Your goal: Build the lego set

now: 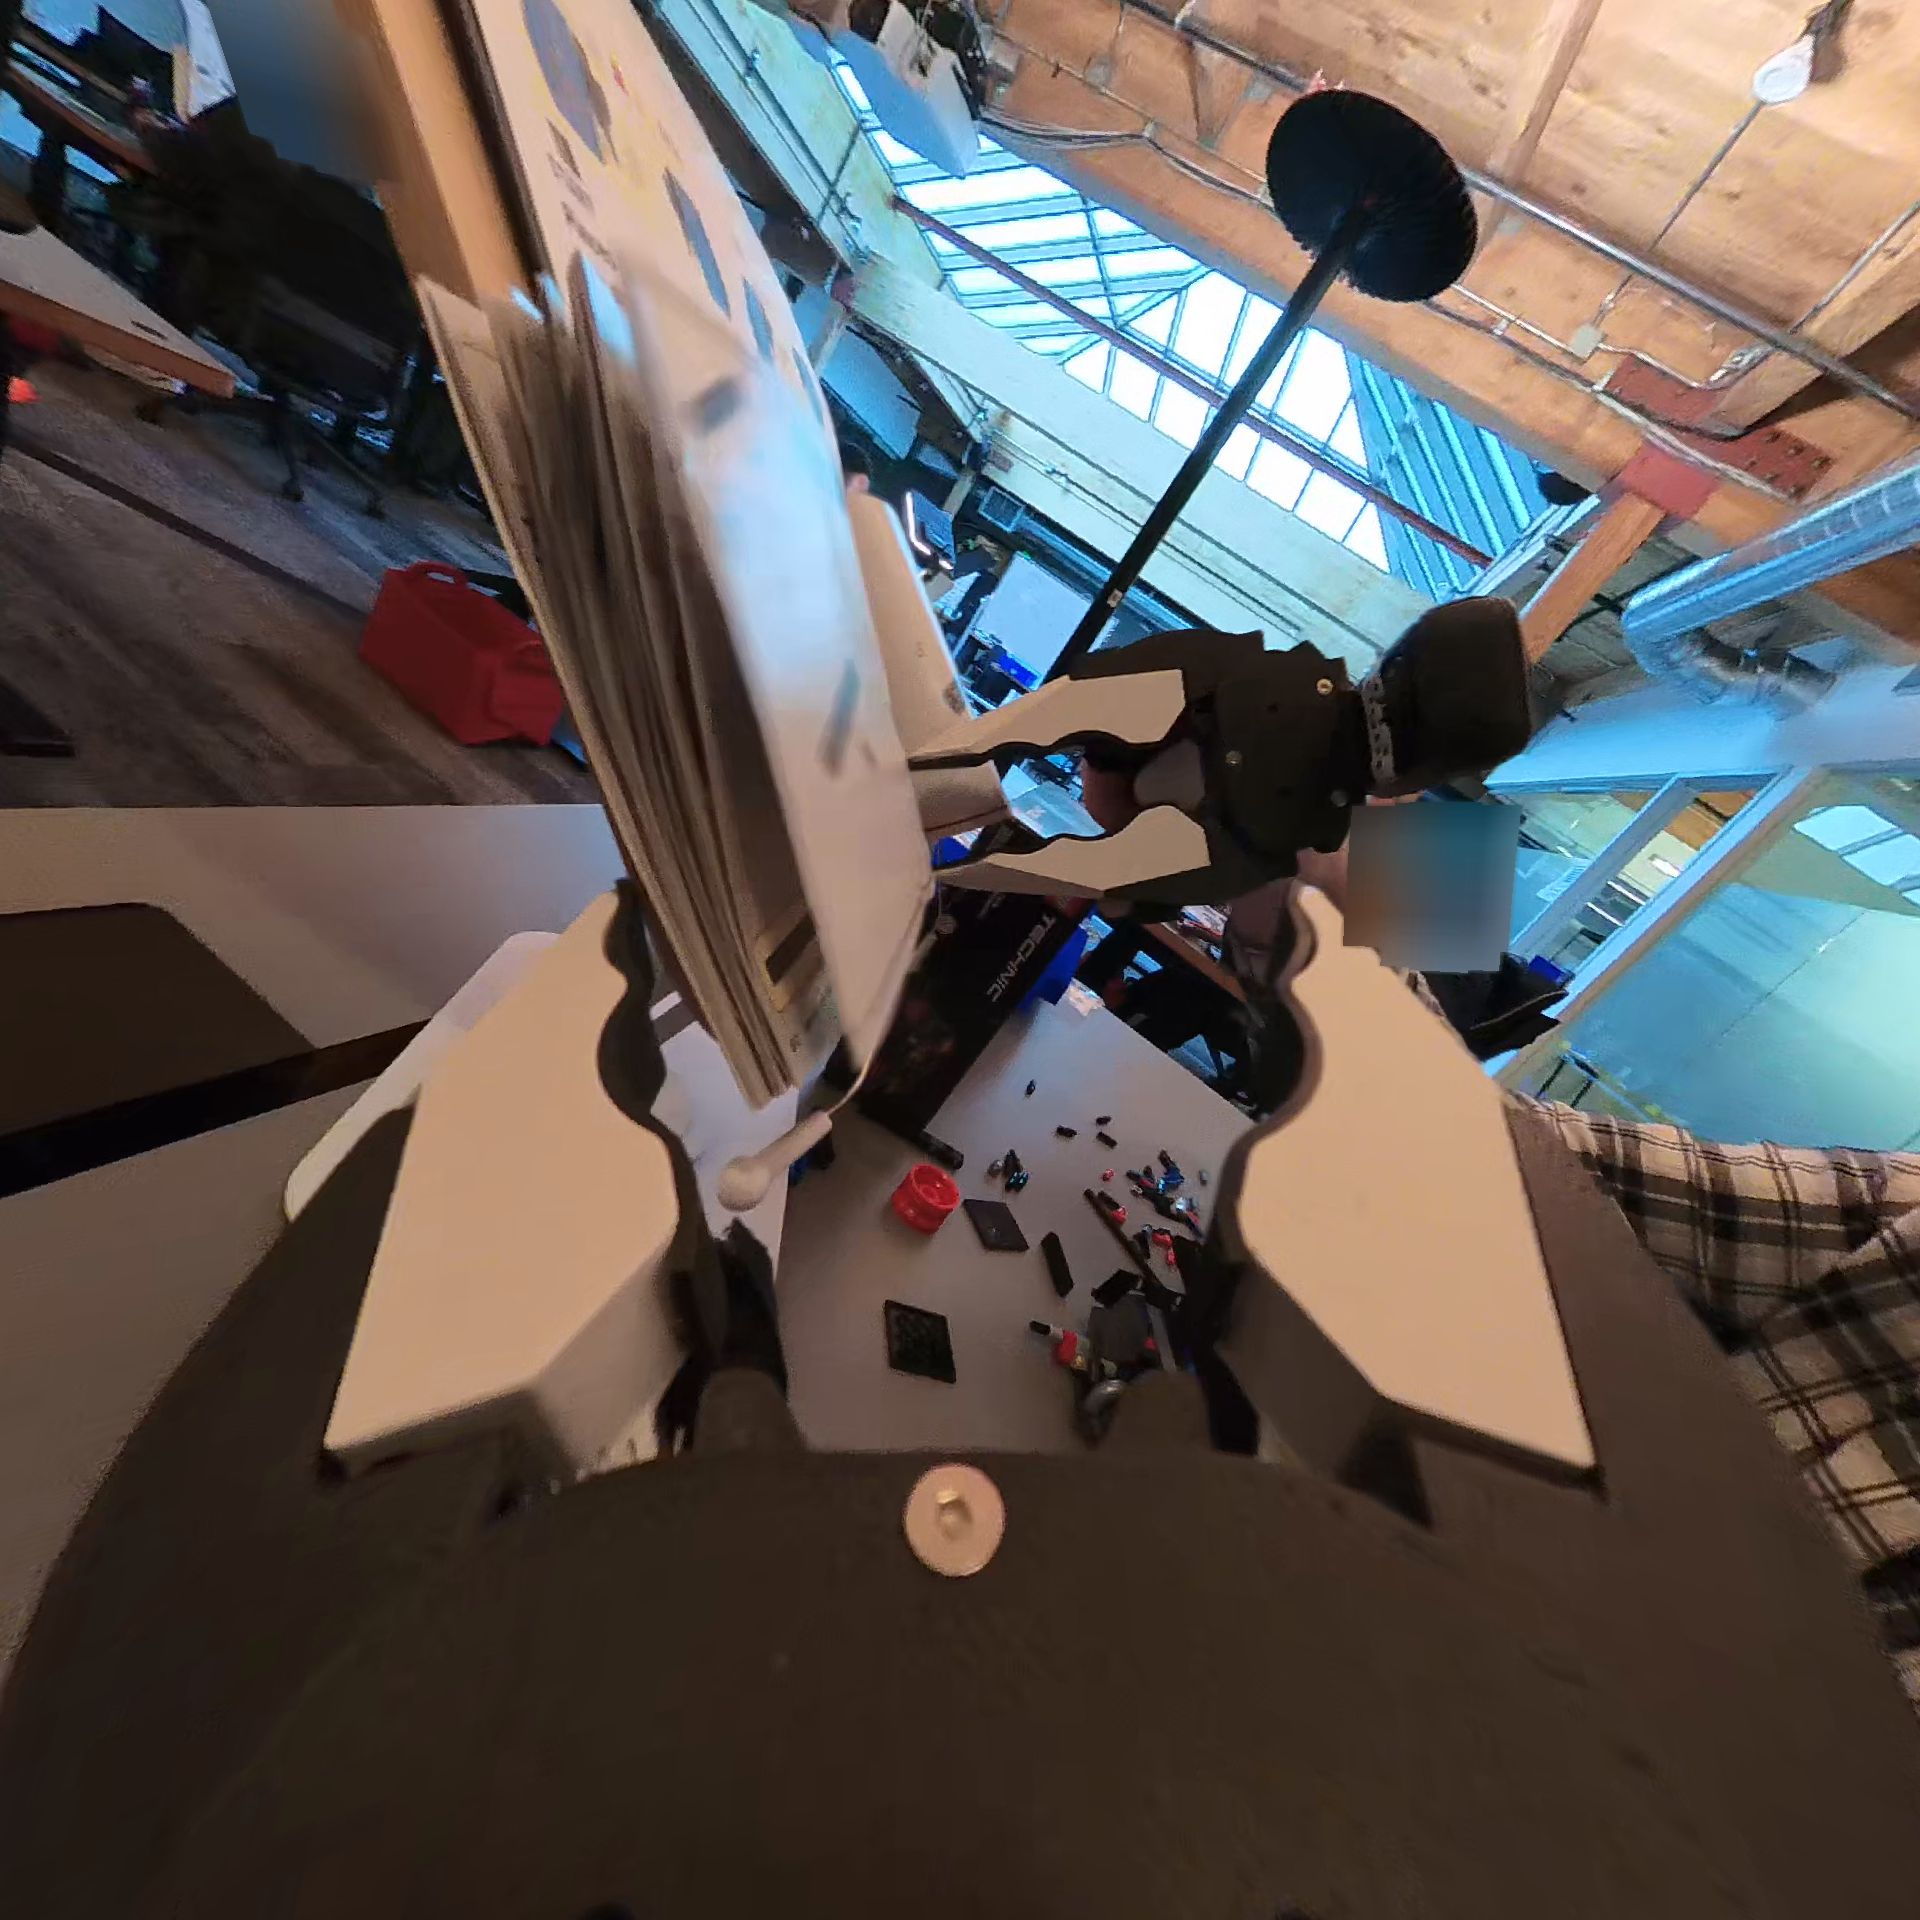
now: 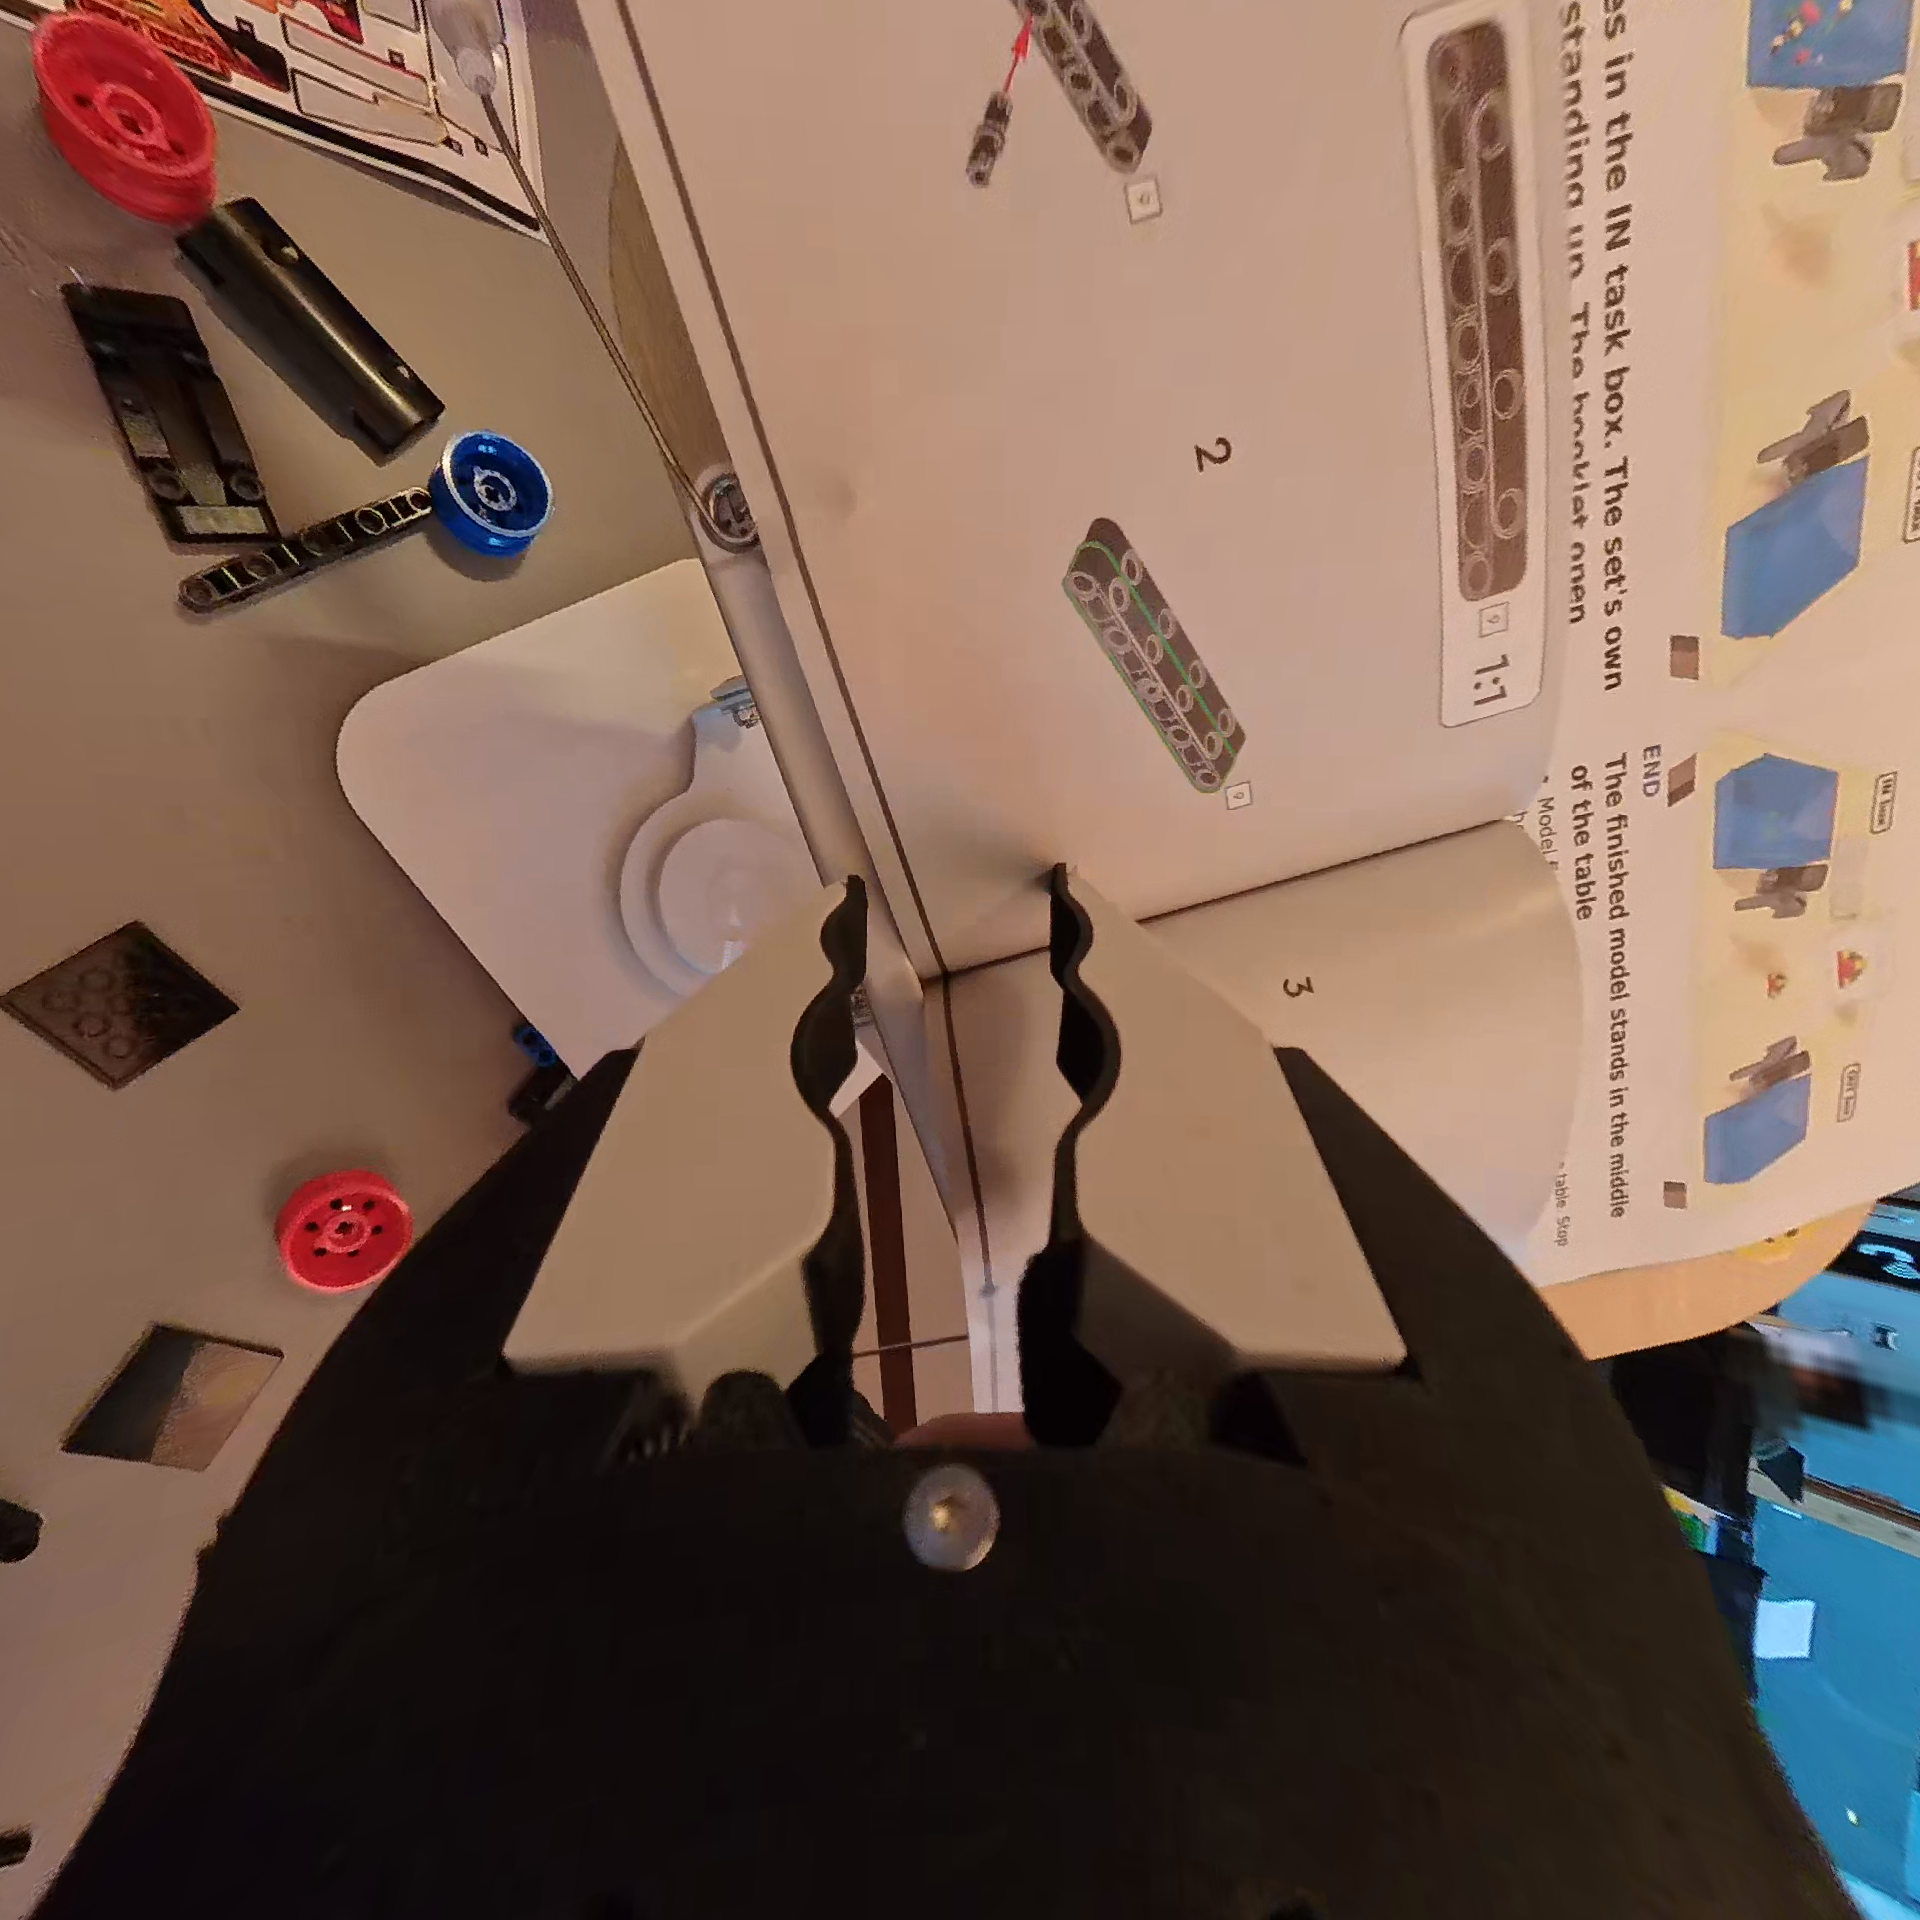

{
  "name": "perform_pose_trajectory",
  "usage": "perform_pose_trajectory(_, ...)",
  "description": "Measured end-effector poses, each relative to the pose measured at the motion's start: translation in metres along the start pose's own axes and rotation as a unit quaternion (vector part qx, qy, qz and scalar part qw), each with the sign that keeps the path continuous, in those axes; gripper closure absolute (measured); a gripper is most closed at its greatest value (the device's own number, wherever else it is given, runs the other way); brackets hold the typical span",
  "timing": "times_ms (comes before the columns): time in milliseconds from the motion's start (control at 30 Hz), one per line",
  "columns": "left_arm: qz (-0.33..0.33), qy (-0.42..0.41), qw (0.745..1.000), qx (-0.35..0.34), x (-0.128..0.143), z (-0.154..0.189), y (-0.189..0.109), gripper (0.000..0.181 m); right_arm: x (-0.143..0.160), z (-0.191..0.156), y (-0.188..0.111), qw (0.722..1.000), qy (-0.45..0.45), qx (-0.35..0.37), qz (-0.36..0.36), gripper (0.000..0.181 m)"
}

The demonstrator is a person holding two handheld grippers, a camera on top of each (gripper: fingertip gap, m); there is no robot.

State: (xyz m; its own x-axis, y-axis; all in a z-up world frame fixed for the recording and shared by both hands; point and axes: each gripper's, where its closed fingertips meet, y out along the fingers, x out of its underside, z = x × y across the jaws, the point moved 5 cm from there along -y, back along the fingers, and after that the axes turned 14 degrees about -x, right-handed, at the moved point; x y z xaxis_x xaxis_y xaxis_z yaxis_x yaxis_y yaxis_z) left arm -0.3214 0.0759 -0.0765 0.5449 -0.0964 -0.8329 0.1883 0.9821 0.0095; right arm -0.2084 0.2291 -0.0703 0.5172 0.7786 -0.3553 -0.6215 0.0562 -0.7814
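The grey table (image 1: 1091, 1371) fills the lower centre of the left wrist view and carries the whole set, spread flat so that each piece can be picked singly. The largest thing on it is the instruction booklet (image 1: 727, 665), which stands upright in the upper middle of that view on a white stand (image 2: 499, 769), probably so the steps can be read while both grippers work. In the right wrist view its open pages (image 2: 1091, 520) take the upper centre, showing drawings of a beam. The right gripper (image 2: 954, 883) points at the lower edge of those pages, its jaws parted by a narrow gap that straddles the fold, with one tip at the page edge; this looks like page handling, though whether it pinches paper cannot be told. The left gripper (image 1: 961, 925) hangs beside the booklet's fanned leaves with jaws spread wide and nothing between them, seemingly ready to steady it. The loose pieces lie well apart from both: a black tube (image 2: 307, 332) at upper left, a black plate (image 2: 120, 1003) at left, red wheels (image 2: 125, 114) (image 2: 343, 1229), a blue wheel (image 2: 490, 490), and small scattered pins (image 1: 1143, 1195) at lower centre of the left view.
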Motion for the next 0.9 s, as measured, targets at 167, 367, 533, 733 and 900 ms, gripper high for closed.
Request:
perform_pose_trajectory(167,-0.003,0.03,0.995,-0.099,0.001,-0.018,0.007,0.123,-0.001,-0.003,-0.002,1.0,-0.013,0.015,-0.018,0.146)
perform_pose_trajectory(367,0.008,0.04,0.987,-0.154,0.002,-0.035,0.006,0.171,-0.035,-0.03,-0.014,0.992,-0.105,0.067,0.005,0.158)
perform_pose_trajectory(533,0.02,0.049,0.989,-0.14,-0.003,-0.027,0.005,0.18,-0.071,-0.061,0.013,0.987,-0.151,0.001,0.053,0.158)
perform_pose_trajectory(733,0.023,0.037,0.99,-0.133,-0.001,-0.03,0.007,0.181,-0.08,-0.058,0.05,0.986,-0.161,0.027,0.041,0.168)
perform_pose_trajectory(900,0.022,0.052,0.988,-0.141,-0.002,-0.03,0.007,0.181,-0.082,-0.053,0.042,0.987,-0.136,0.018,0.082,0.181)
